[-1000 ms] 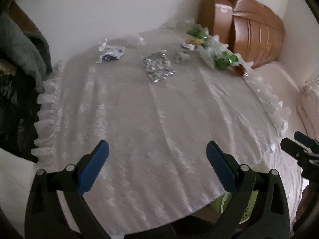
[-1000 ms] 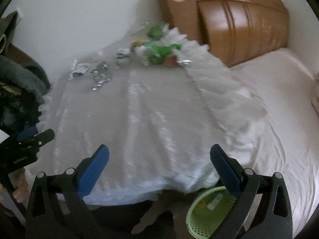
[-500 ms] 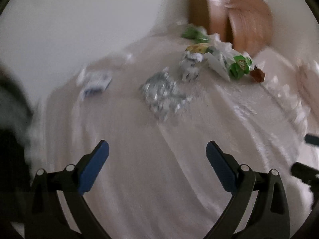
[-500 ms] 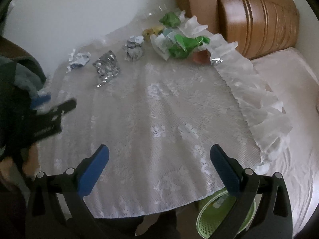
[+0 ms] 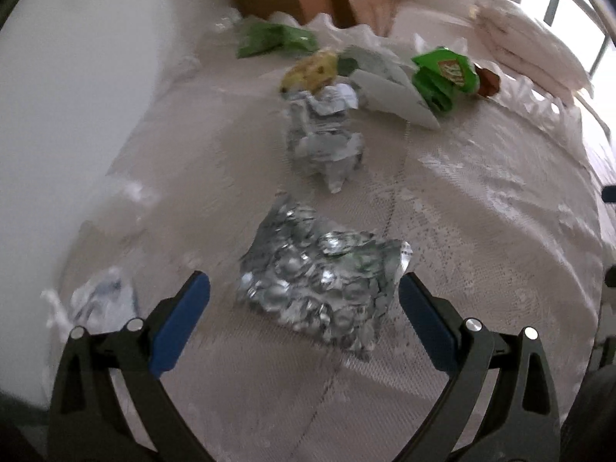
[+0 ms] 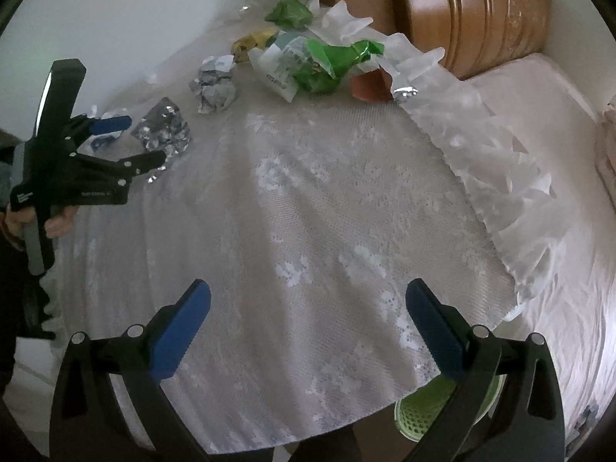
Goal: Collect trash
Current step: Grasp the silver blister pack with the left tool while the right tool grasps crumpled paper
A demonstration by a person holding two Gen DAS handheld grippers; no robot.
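Observation:
A crumpled silver foil wrapper (image 5: pixel 319 277) lies on the lace-covered round table (image 5: pixel 481 200). My left gripper (image 5: pixel 304 296) is open, its blue pads on either side of the near part of that wrapper; it also shows in the right wrist view (image 6: pixel 142 142) beside the foil (image 6: pixel 163 129). Behind it lie a grey crumpled wrapper (image 5: pixel 323 131), a yellow wrapper (image 5: pixel 312 67), a white bag (image 5: pixel 389 92) and green packets (image 5: pixel 442 73). My right gripper (image 6: pixel 308 319) is open and empty over the table's near side.
A small white and blue wrapper (image 5: pixel 102 300) lies at the table's left edge. A green mesh basket (image 6: pixel 435 404) stands on the floor below the table's front edge. A wooden headboard (image 6: pixel 473 7) and a bed (image 6: pixel 558 123) are at the right.
My left gripper has moved forward across the table up to the silver foil wrapper. My right gripper has advanced a little over the table's near side.

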